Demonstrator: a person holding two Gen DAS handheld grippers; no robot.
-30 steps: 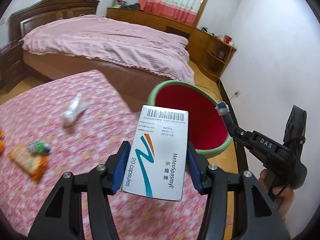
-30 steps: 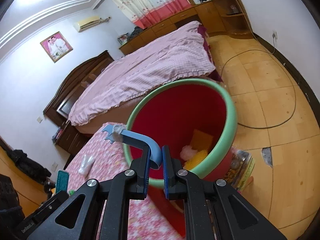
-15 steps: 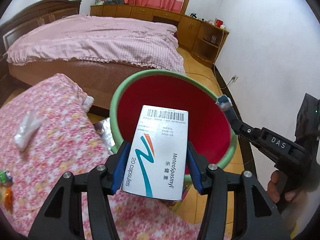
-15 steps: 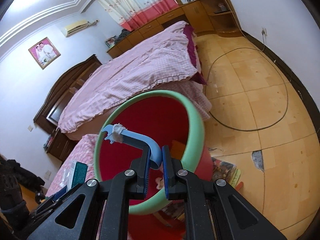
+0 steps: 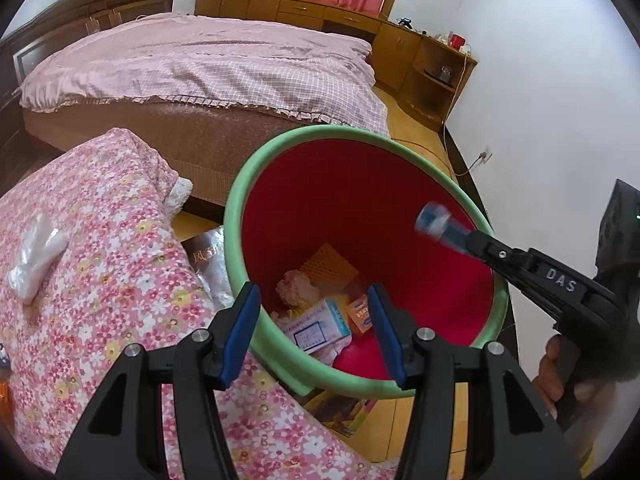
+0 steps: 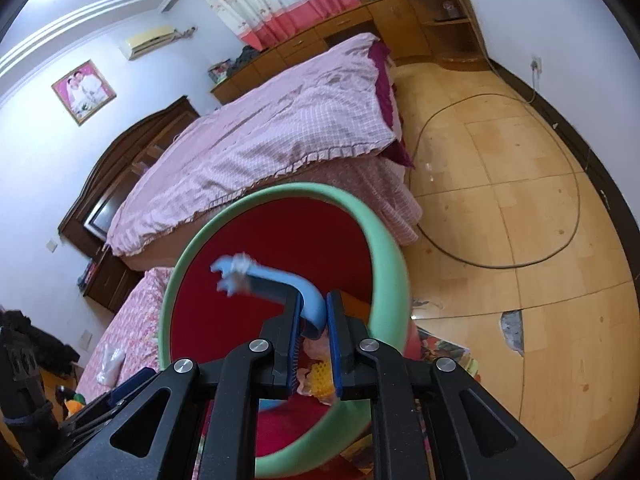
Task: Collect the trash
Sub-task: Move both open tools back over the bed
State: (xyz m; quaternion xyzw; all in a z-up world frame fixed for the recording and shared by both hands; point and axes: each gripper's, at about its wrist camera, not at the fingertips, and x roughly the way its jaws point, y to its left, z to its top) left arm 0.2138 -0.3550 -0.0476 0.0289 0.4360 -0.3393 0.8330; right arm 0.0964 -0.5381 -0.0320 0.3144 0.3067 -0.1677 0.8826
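A red trash bin with a green rim (image 5: 280, 152) (image 6: 388, 248) stands on the floor beside the flowered table. My left gripper (image 5: 314, 328) is open and empty over the bin's near rim. The white medicine box (image 5: 316, 326) lies at the bin's bottom among other trash. My right gripper (image 6: 312, 332) is shut on a curved blue plastic piece (image 6: 276, 280) and holds it over the bin's mouth; the piece also shows blurred in the left wrist view (image 5: 434, 222). A crumpled white wrapper (image 5: 36, 252) lies on the table.
A pink floral cloth (image 5: 100, 300) covers the table at left. A large bed with a pink cover (image 5: 200, 64) stands behind the bin. A cable (image 6: 500, 200) loops on the wooden floor. Magazines (image 6: 444, 350) lie under the bin.
My left gripper opened and the white medicine box fell into the bin. My right gripper moved further over the bin's mouth with the blue piece.
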